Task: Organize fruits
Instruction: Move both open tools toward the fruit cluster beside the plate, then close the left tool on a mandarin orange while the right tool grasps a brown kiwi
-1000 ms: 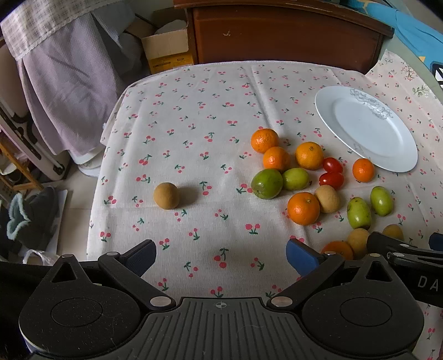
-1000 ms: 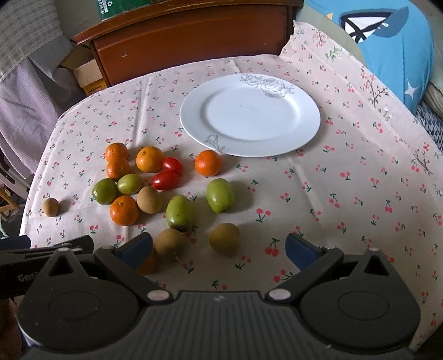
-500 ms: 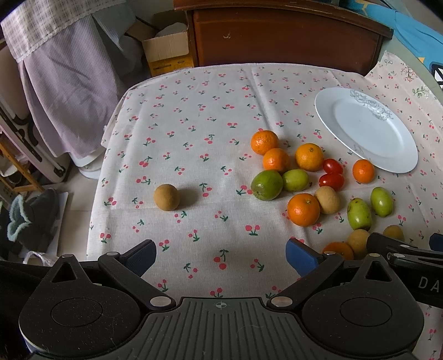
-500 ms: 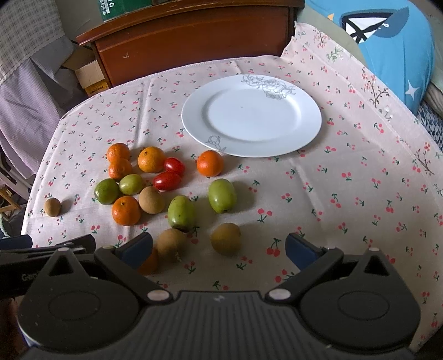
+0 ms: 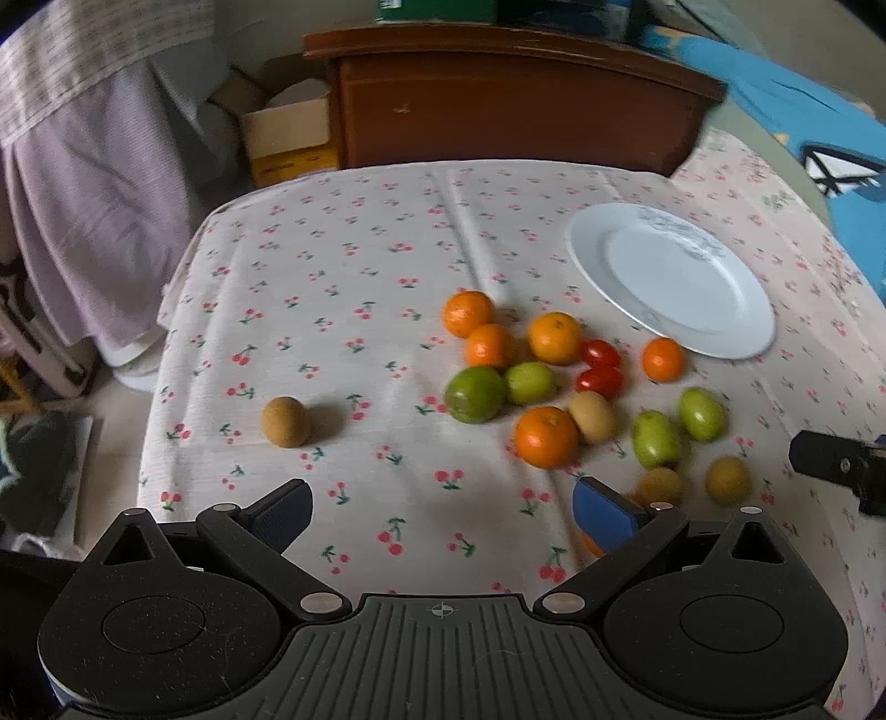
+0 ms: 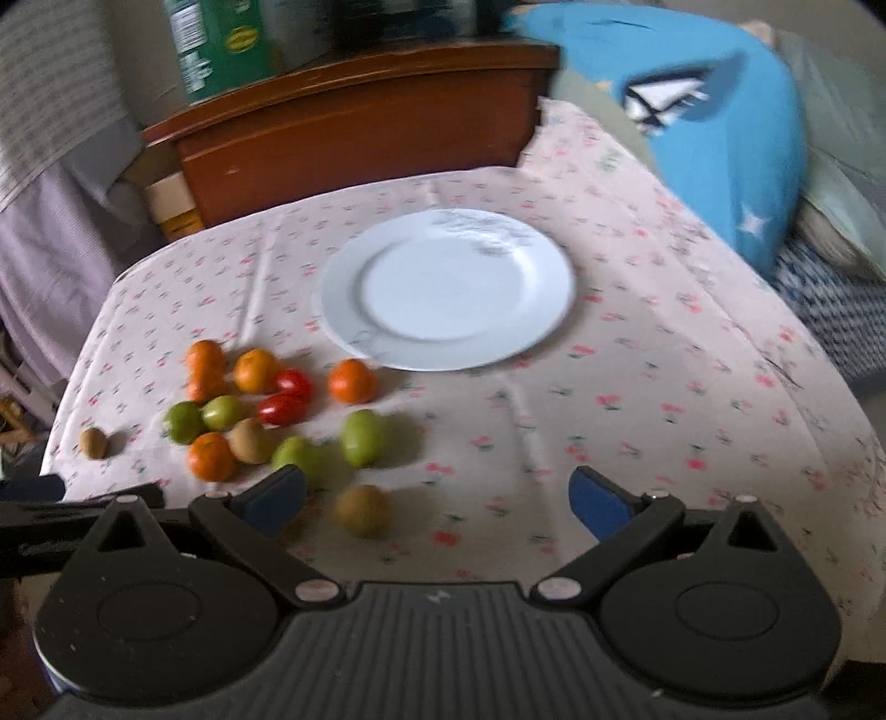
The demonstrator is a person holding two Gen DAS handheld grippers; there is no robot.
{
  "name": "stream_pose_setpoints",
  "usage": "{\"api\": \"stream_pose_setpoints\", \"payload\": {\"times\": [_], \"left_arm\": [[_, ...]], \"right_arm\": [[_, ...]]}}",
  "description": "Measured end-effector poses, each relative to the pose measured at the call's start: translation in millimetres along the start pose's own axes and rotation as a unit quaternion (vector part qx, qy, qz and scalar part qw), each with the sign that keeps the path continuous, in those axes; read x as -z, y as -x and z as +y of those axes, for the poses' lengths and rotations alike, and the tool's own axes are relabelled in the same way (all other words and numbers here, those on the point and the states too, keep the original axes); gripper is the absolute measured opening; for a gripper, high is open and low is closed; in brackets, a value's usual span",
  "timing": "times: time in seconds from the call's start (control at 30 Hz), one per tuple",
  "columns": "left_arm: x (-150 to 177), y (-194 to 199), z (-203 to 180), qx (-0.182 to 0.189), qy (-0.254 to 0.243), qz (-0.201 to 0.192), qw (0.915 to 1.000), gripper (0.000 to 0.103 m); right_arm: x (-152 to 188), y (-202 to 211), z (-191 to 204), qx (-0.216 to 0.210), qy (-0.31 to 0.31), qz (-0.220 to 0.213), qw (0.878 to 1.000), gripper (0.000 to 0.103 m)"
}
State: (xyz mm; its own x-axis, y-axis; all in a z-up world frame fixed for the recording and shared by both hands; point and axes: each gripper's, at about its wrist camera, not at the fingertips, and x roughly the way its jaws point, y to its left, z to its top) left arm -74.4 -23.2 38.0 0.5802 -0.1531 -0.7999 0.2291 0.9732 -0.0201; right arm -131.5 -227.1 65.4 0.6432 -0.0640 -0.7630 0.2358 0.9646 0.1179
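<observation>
Your left hand-held gripper [image 5: 440, 507] and right hand-held gripper [image 6: 436, 495] both gape, empty; the green box's [image 6: 221, 47] label is too blurred to read.

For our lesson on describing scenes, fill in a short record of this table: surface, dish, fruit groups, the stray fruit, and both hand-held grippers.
surface: cherry-print white tablecloth
dish: round white ceramic plate, nothing on it
fruit cluster: round orange mandarins, two glossy red cherry tomatoes, smooth green fruits, fuzzy brown kiwis, all on the cloth beside the plate
stray fruit: lone fuzzy brown kiwi, apart to the cluster's left
left hand-held gripper: open, holding nothing
right hand-held gripper: open, holding nothing
</observation>
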Motion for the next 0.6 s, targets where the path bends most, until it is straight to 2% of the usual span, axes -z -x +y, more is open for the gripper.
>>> {"api": "stream_pose_setpoints", "payload": {"times": [0.17, 0.27, 0.37, 0.5, 0.6], "left_arm": [[10.3, -2.3, -12.5, 0.027, -0.028, 0.008, 0.9992, 0.101], [15.9, -1.7, -21.2, 0.041, -0.046, 0.008, 0.9981, 0.101], [20.5, -1.4, -26.5, 0.040, -0.056, 0.002, 0.9976, 0.101], [23.9, -1.5, -31.8, 0.035, -0.068, -0.010, 0.9970, 0.099], [24.5, -2.9, -32.5, 0.038, -0.070, -0.015, 0.9967, 0.099]], "right_arm": [[8.0, -6.8, -18.9, 0.006, -0.021, 0.020, 1.000, 0.100], [15.7, -6.2, -21.7, -0.004, -0.021, 0.026, 0.999, 0.092], [24.9, -4.2, -21.5, -0.010, -0.017, 0.027, 0.999, 0.092], [29.6, -6.0, -17.7, -0.027, -0.011, 0.029, 0.999, 0.081], [29.0, -7.6, -13.6, -0.036, -0.010, 0.024, 0.999, 0.077]]}}
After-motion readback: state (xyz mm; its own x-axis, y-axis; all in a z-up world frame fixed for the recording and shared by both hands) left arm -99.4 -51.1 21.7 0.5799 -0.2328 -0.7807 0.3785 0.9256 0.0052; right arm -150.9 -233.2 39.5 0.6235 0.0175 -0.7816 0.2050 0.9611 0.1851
